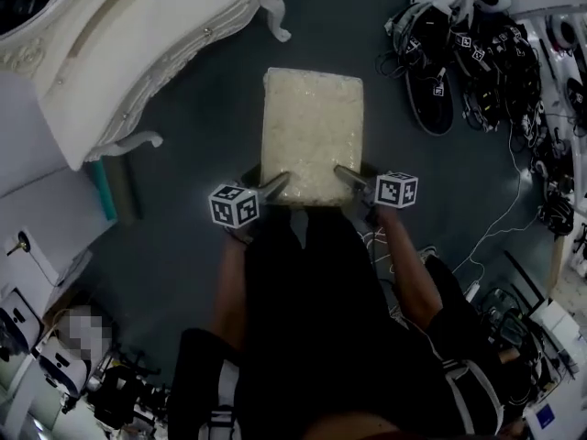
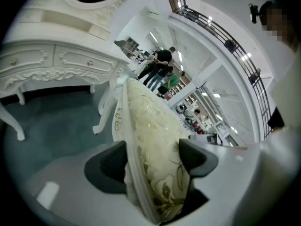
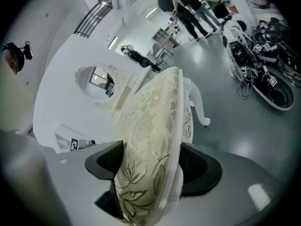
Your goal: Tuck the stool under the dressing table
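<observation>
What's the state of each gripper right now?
Left gripper: closed on the stool, at the seat's edge.
Right gripper: closed on the stool, at the seat's other edge.

1 stool, 1 dressing tbl w/ 1 mirror, 2 tongs, 2 marker cubes

between the left gripper's dark grey pads, the stool cushion is cream with a gold leaf-and-flower pattern, its frame white. beyond the jaws, the dressing table is white with carved scrolls, and the floor under it dull teal-grey. the gripper's marker cube shows black squares on white.
</observation>
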`<state>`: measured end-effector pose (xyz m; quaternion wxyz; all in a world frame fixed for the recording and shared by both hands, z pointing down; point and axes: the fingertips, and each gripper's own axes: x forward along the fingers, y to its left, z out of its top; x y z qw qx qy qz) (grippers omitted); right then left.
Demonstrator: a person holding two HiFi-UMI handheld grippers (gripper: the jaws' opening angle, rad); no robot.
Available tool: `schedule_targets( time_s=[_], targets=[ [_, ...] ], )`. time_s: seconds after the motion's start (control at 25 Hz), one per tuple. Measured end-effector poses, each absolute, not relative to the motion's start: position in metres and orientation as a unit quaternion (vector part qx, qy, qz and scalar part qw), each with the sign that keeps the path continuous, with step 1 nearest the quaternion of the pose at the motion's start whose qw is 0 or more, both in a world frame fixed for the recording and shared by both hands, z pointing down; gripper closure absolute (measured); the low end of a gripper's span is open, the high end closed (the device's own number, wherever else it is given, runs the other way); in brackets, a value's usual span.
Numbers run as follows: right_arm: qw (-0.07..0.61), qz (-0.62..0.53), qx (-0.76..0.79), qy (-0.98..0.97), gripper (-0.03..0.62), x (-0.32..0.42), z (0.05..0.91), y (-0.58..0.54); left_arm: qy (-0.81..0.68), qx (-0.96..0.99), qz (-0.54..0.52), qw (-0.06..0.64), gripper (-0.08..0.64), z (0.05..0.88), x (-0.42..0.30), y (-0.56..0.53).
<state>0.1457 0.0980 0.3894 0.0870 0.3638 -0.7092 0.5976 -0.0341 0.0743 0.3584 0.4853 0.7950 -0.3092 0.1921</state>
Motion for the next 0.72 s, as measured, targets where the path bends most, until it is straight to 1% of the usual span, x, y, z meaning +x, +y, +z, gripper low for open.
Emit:
schedule_targets(
  time_s=[0.24,0.44,0.6,0.72],
  targets=[
    [0.144,0.582,0.304,-0.740,0.218,0.031,0.377,0.092,-0.384,0.766,0.128,0.499,0.213,0.347,-0.152,0.102],
    [0.185,0.571,0.259,-0.757,0.218,-0.063,0.386,0.084,-0.447,0.738,0.075,0.500,0.213,0.357,-0.243,0.120],
    [0.217,0.569,0.230,-0.759,0.218,-0.108,0.408,0.084,-0.480,0.715,0.048,0.506,0.213,0.369,-0.290,0.132],
    [0.224,0.568,0.212,-0.763,0.218,-0.141,0.416,0.071,-0.496,0.703,0.035,0.508,0.213,0.383,-0.317,0.128]
  ],
)
